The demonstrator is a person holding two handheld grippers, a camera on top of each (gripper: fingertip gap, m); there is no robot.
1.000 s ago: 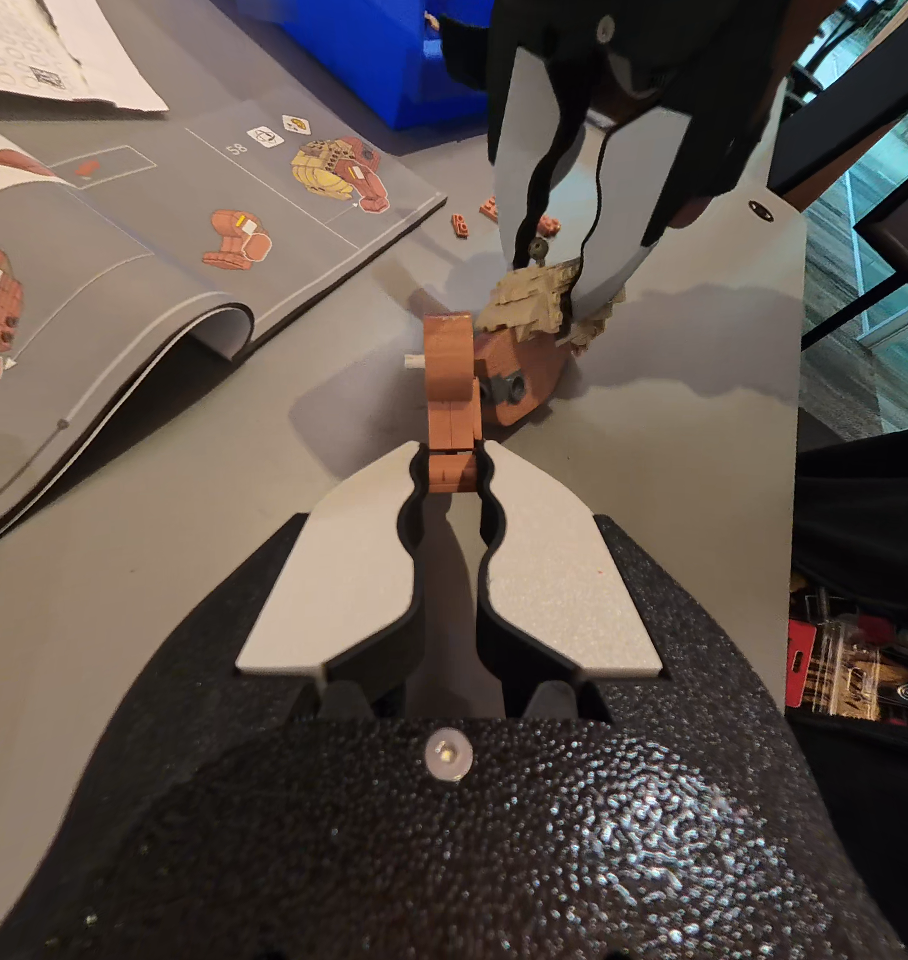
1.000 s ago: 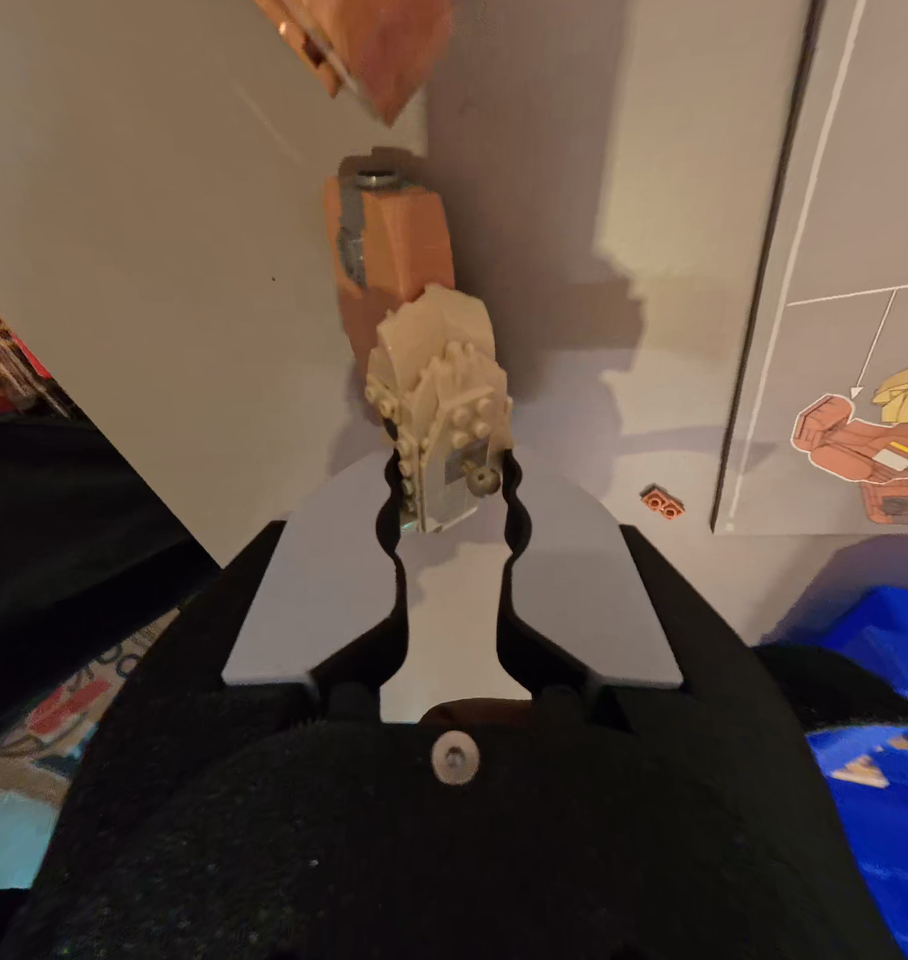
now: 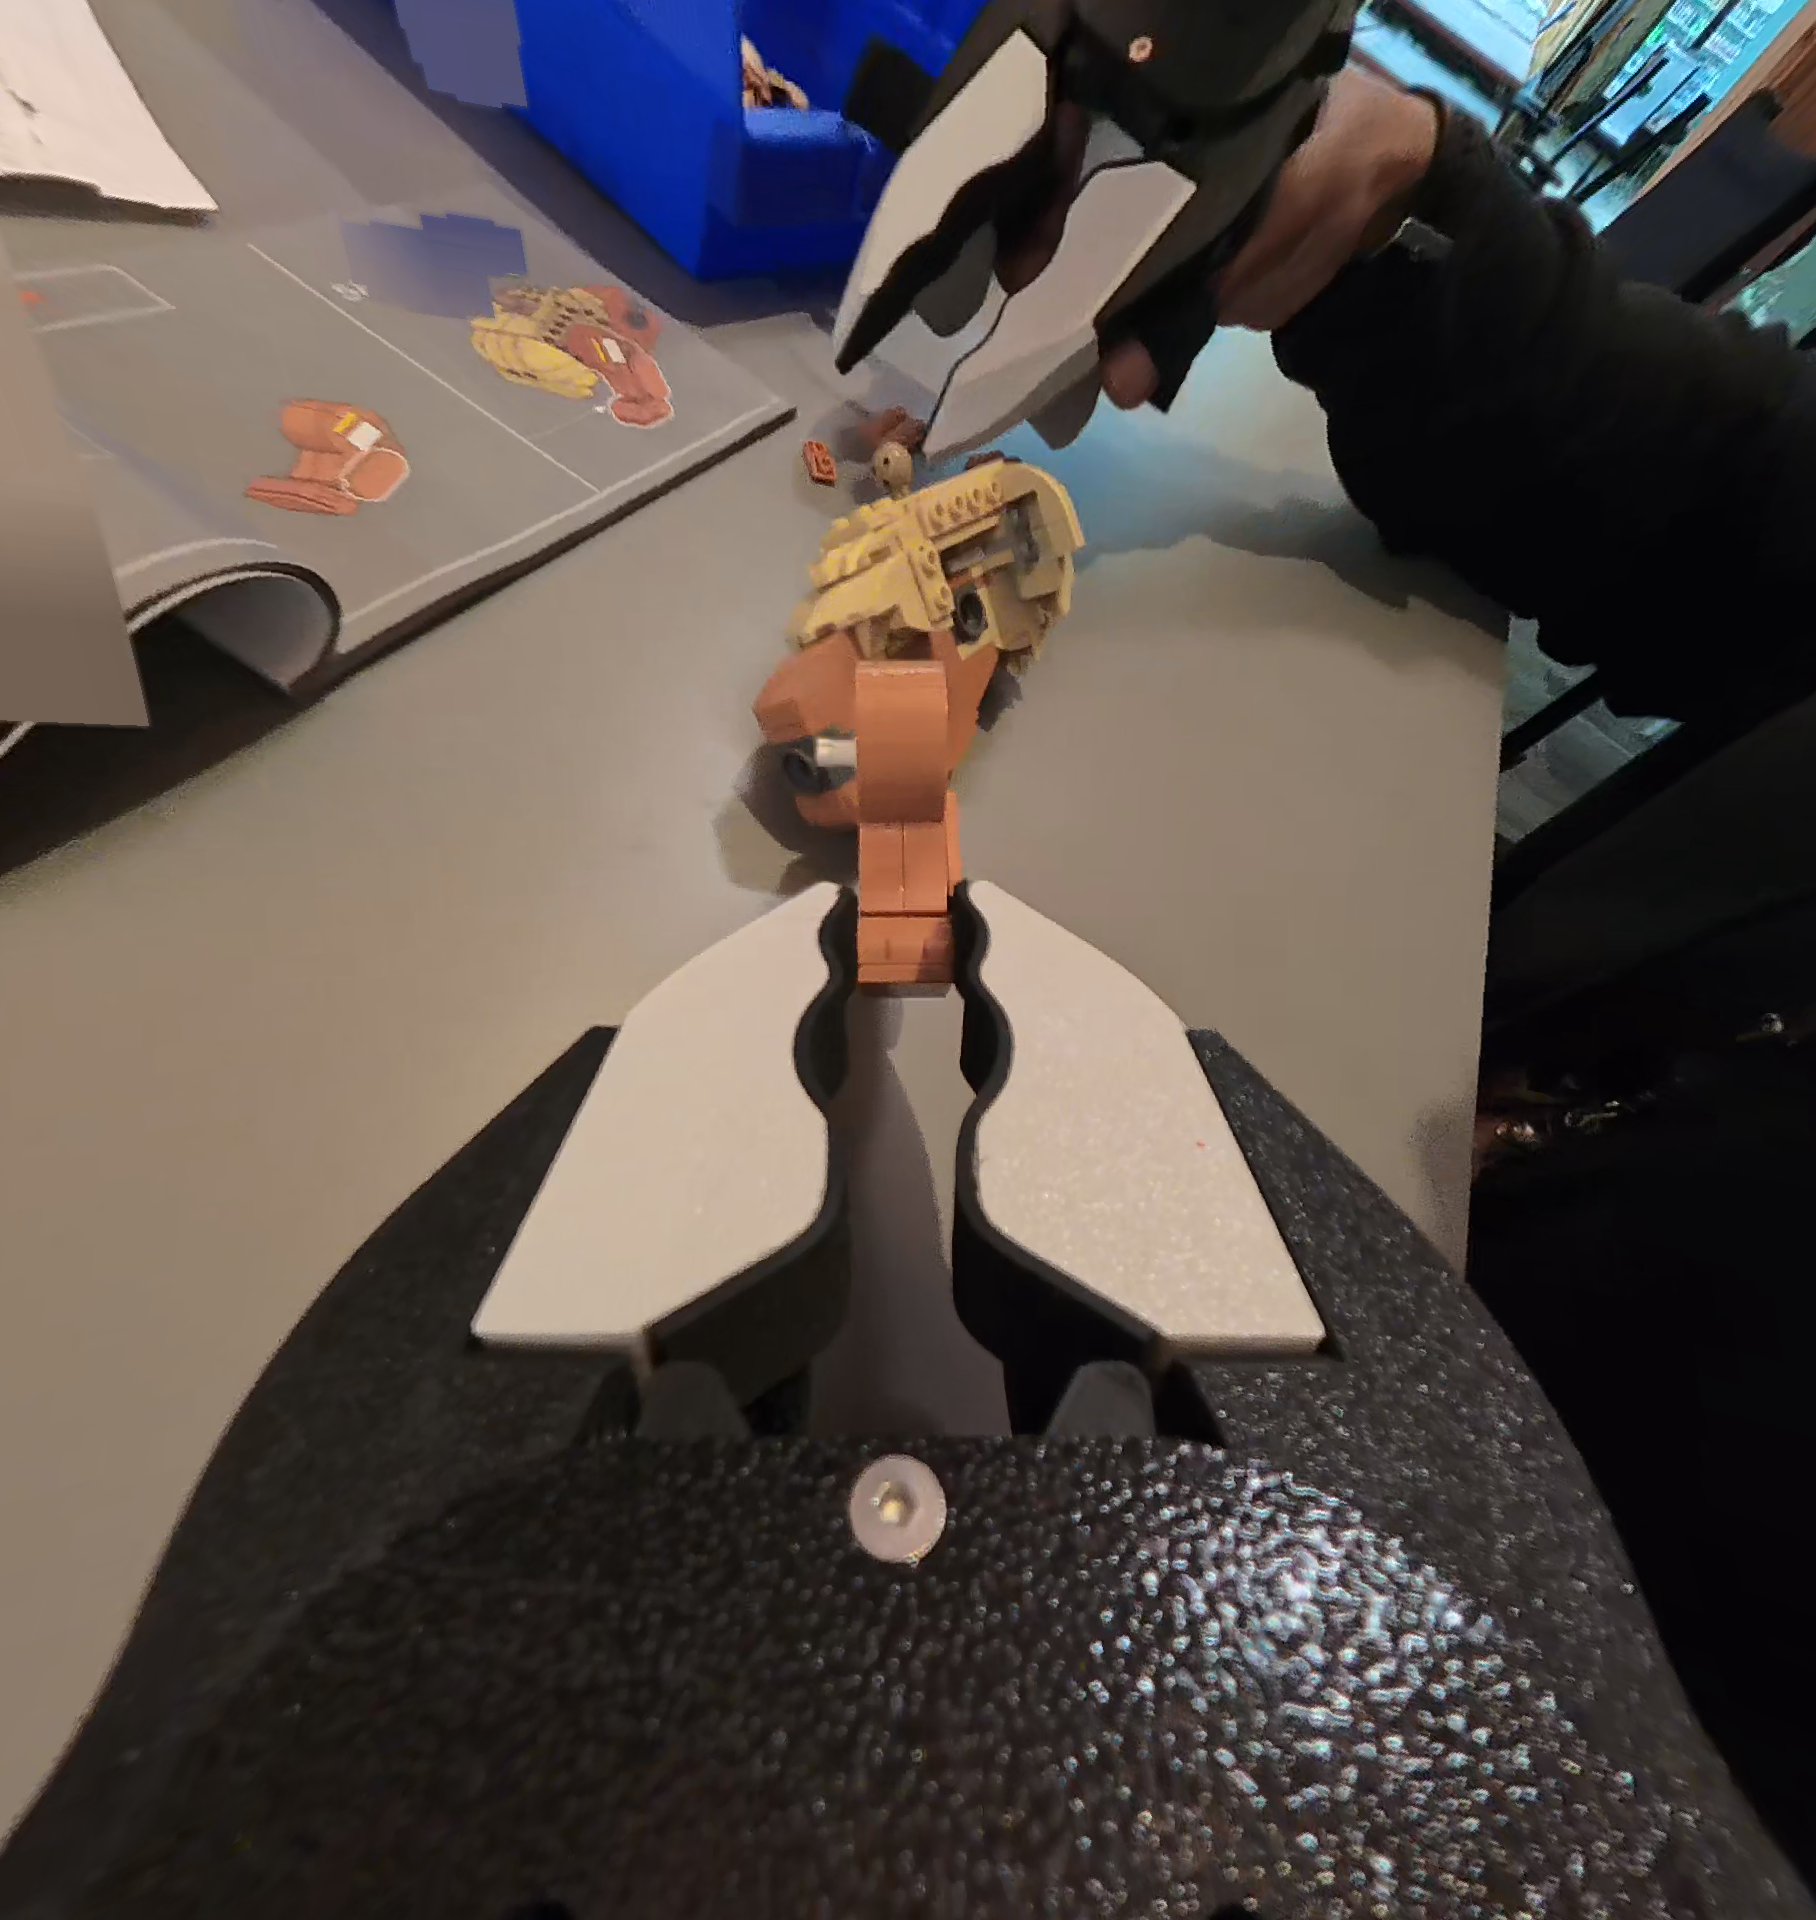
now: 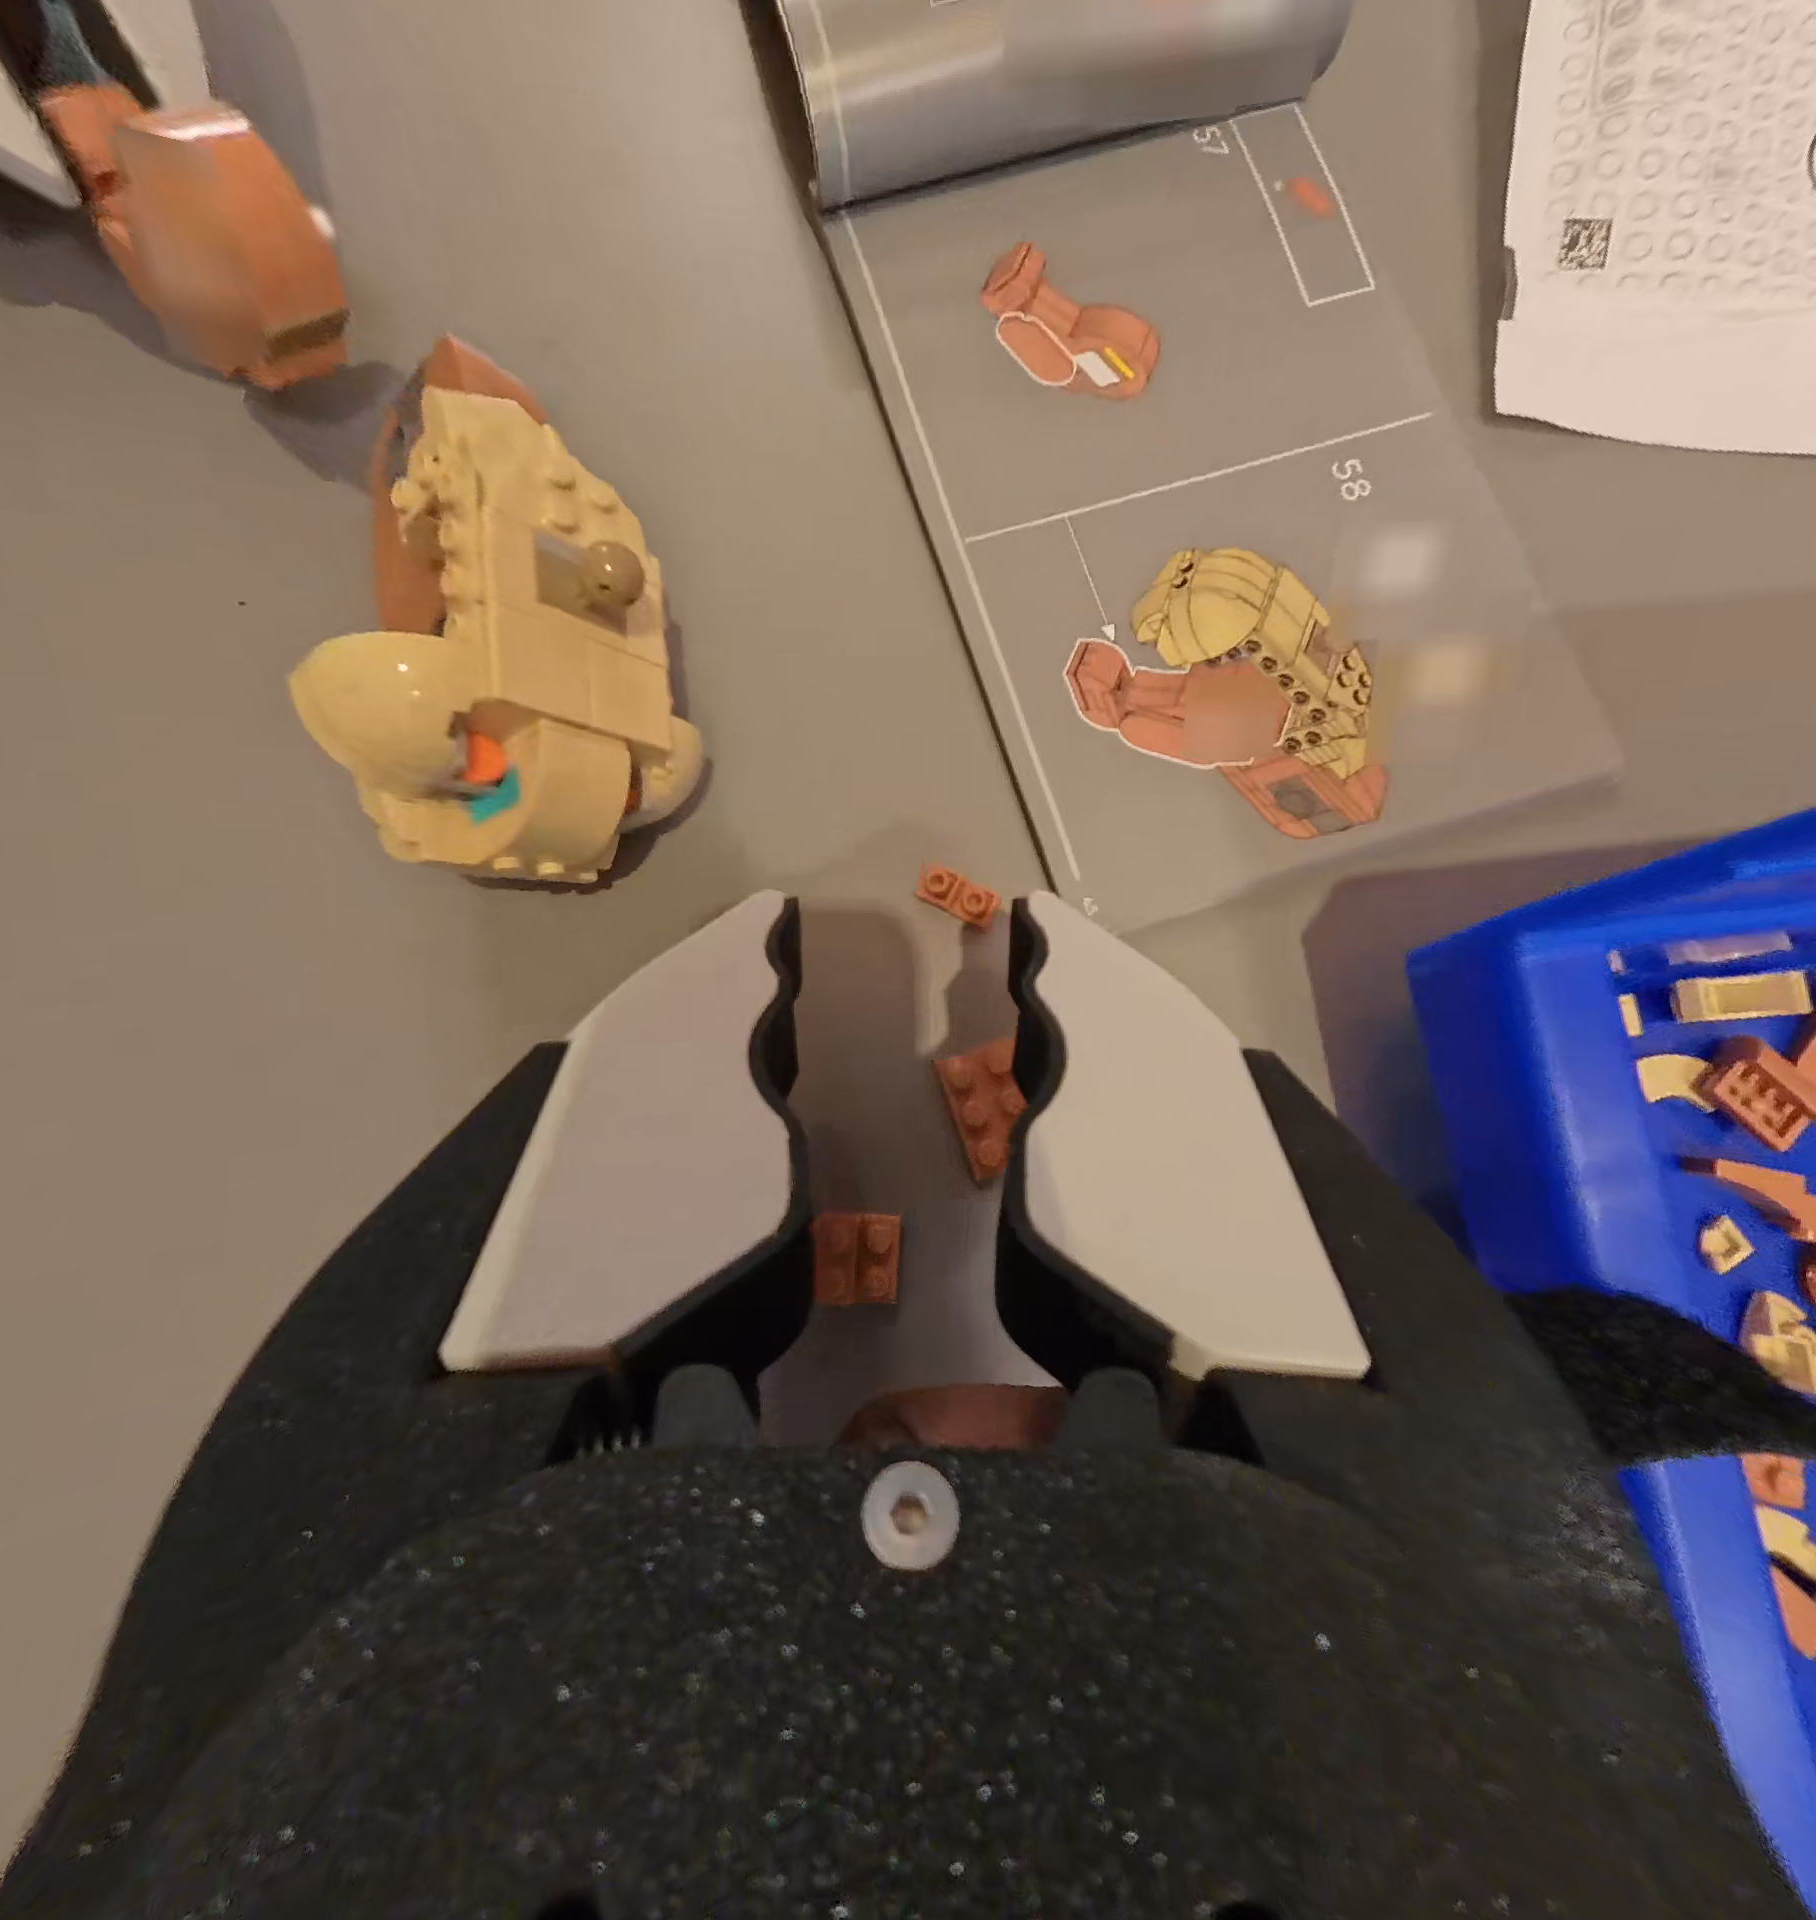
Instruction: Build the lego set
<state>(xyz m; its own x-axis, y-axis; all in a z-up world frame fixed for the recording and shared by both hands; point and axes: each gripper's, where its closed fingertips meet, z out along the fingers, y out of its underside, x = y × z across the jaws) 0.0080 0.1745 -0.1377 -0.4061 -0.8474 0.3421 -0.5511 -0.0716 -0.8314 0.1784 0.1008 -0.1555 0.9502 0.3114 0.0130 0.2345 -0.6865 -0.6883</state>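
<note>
Grey counter (image 3: 364, 1039) is carrying an open instruction booklet (image 3: 384, 416), a blue parts bin (image 4: 1631, 1143) full of loose tan and brown bricks, and a white printed sheet (image 4: 1693, 208).

Left gripper (image 3: 906, 935) is pinching the lower end of a reddish-brown brick limb (image 3: 899, 790); both pads are pressing its sides, and the limb is sticking out forward from the jaws. Just beyond the limb, a tan and brown brick model (image 3: 935, 582) is lying on the counter; whether the limb is touching it cannot be told.

Right gripper (image 4: 904, 935) is hovering above the counter on the far side of that model, its jaws spread apart with nothing between the pads. A gloved hand (image 3: 1288, 229) is holding it. Beneath and around this gripper, loose brown plates are lying flat: a small two-stud plate (image 4: 958, 896) just beyond the fingertips, a wedge plate (image 4: 982, 1101) near the right finger, and a square plate (image 4: 860, 1257) farther back. The booklet lies beside the two-stud plate, and the bin is sitting near the model's far side.
</note>
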